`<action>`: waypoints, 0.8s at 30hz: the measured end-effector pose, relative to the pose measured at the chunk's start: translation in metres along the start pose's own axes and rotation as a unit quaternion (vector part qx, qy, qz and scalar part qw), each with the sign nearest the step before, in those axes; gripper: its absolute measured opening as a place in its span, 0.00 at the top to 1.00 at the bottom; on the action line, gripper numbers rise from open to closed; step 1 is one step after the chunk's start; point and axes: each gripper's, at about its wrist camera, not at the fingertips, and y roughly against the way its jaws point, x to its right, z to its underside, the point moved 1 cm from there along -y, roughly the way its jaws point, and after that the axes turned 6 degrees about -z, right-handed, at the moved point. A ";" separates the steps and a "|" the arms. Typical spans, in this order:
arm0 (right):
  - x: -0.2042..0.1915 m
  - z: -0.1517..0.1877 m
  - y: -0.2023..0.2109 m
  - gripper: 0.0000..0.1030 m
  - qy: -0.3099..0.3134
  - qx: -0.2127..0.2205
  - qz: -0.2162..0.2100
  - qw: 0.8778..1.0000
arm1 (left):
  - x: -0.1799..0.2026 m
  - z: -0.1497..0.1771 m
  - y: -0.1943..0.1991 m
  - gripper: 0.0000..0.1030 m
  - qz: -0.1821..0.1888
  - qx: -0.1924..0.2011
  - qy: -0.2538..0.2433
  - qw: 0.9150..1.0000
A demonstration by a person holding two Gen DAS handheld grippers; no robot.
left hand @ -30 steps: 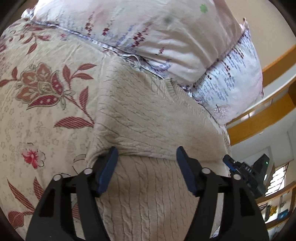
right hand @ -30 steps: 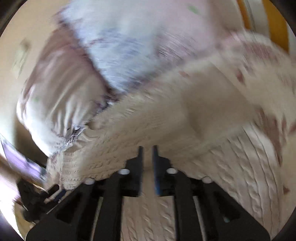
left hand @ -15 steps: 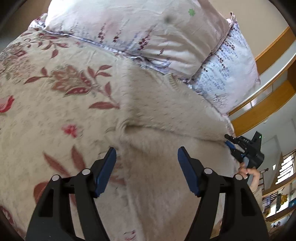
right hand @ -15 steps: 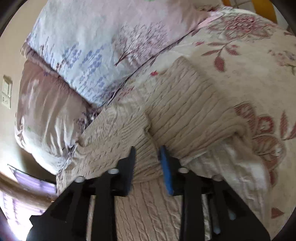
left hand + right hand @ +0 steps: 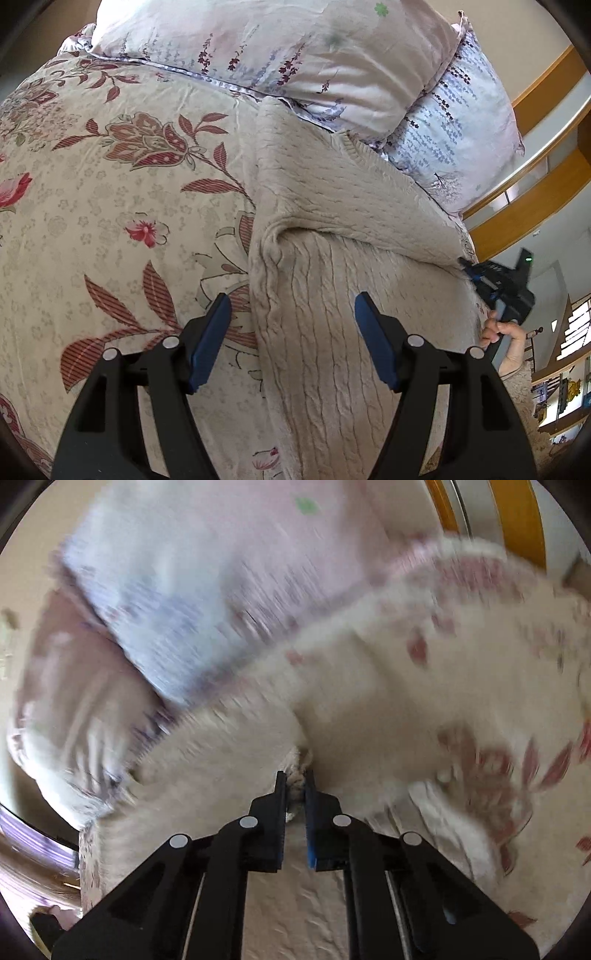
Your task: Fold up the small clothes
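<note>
Bedspread (image 5: 110, 206): floral, cream with red leaves and flowers, it fills the left of your left wrist view and carries everything else.
Pillows: two lie at the head of the bed, a pale pink one (image 5: 295, 48) and a blue-printed one (image 5: 461, 136) beside it; the sweater's far edge reaches up to them.
Sweater (image 5: 332, 332): cream cable knit, it lies on the bedspread to the right of the pattern, with an upper flap folded across it so a thick fold ridge runs from the left edge toward your right gripper.
Left gripper (image 5: 291, 339): your jaws are spread wide and grasp nothing; the left pad (image 5: 207, 343) is over the bedspread just beside the sweater's left edge, the right pad (image 5: 376, 347) is over the knit.
Right gripper (image 5: 294, 797): your jaws are clamped onto a bunched bit of sweater knit (image 5: 295, 771), which shows between the pads. This view is badly blurred, so the fabric beyond is hard to read. In the left view this gripper (image 5: 495, 284) sits at the sweater's right edge, at the end of the fold.
Right hand (image 5: 506, 339): yours, wrapped round that gripper's handle.
</note>
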 end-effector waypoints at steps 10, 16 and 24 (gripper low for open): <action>0.018 0.017 0.080 0.46 0.040 0.006 -0.016 0.999 | -0.008 0.024 0.008 0.43 0.064 -0.010 0.024 0.998; 0.062 0.052 0.114 0.50 0.006 -0.044 -0.040 0.998 | -0.012 0.050 0.015 0.54 0.099 -0.022 0.041 0.994; 0.088 0.096 0.132 0.62 -0.022 -0.107 -0.126 0.986 | -0.002 0.091 0.031 0.60 0.134 -0.033 0.028 0.990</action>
